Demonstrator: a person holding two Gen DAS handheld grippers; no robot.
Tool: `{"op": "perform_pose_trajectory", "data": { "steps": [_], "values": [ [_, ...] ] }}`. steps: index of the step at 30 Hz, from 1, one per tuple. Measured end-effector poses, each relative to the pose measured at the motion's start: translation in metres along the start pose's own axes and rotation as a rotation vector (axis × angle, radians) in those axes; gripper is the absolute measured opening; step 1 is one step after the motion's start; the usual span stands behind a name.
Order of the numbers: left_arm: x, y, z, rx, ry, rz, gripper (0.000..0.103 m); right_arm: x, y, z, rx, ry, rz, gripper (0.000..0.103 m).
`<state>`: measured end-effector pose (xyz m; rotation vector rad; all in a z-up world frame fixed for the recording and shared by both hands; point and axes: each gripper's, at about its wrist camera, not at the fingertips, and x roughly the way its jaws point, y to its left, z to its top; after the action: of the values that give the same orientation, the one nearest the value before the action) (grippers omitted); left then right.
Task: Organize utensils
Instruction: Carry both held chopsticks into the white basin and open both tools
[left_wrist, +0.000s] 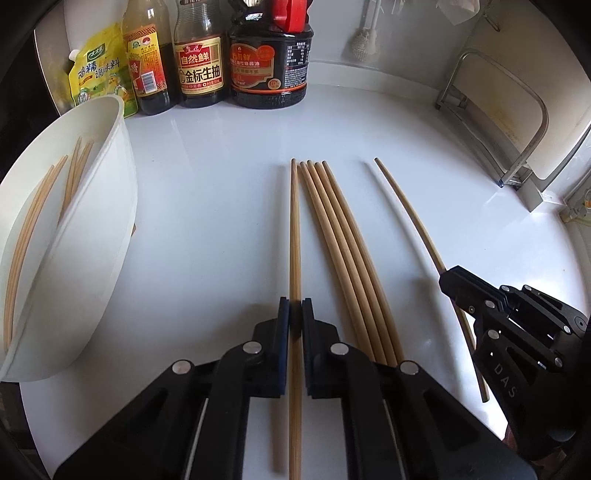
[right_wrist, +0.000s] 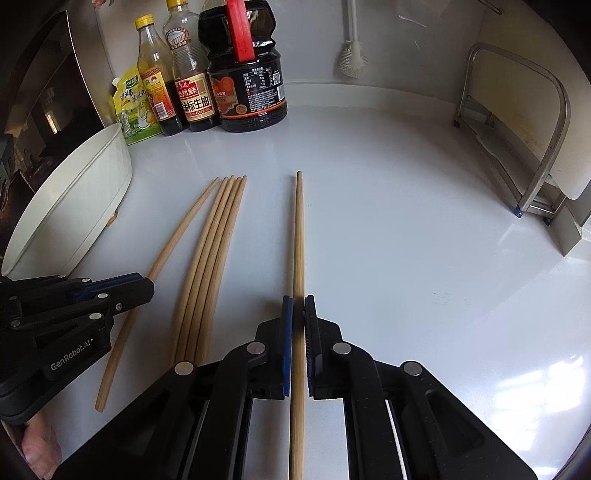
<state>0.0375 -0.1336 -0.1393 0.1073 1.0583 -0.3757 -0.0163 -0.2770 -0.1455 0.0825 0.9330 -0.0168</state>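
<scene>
White counter (left_wrist: 221, 221) holds four loose sticks (left_wrist: 332, 229). We pinch one chopstick (left_wrist: 294, 240) in our left gripper (left_wrist: 294, 314), another (right_wrist: 298, 240) in our right gripper (right_wrist: 298, 310), ready for the tub (left_wrist: 92, 184).

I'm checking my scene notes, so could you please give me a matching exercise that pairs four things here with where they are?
Things:
1. left hand-held gripper
2. right hand-held gripper
3. bundle of four chopsticks
4. white bin

Places:
A. lying loose on the countertop between the two held chopsticks
B. closed on the chopstick nearest the bin
C. at the left edge, with chopsticks already inside
D. closed on the single chopstick farthest right

Pairs: 1-B, 2-D, 3-A, 4-C
</scene>
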Motion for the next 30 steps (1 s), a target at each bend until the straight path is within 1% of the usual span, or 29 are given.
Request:
{"op": "perform_pose_trajectory", "data": {
  "steps": [3, 7, 14, 20, 26, 30],
  "values": [
    [-0.01, 0.002, 0.005, 0.009, -0.004, -0.017, 0.007, -0.008, 0.001, 0.003, 0.015, 0.001, 0.008, 0.006],
    [-0.026, 0.01, 0.013, 0.017, -0.011, -0.021, 0.007, -0.023, 0.005, 0.011, 0.048, -0.007, 0.024, 0.006],
    [-0.069, 0.032, 0.034, 0.037, -0.05, -0.054, 0.007, -0.055, 0.028, 0.035, 0.082, -0.04, 0.031, 0.006],
    [-0.104, 0.065, 0.053, 0.064, -0.106, -0.067, 0.007, -0.076, 0.069, 0.061, 0.078, -0.09, 0.051, 0.006],
    [-0.116, 0.115, 0.065, 0.082, -0.123, -0.027, 0.007, -0.08, 0.12, 0.094, 0.062, -0.14, 0.096, 0.006],
    [-0.116, 0.152, 0.069, 0.068, -0.121, 0.0, 0.007, -0.072, 0.152, 0.113, 0.041, -0.147, 0.124, 0.006]
  ]
}}
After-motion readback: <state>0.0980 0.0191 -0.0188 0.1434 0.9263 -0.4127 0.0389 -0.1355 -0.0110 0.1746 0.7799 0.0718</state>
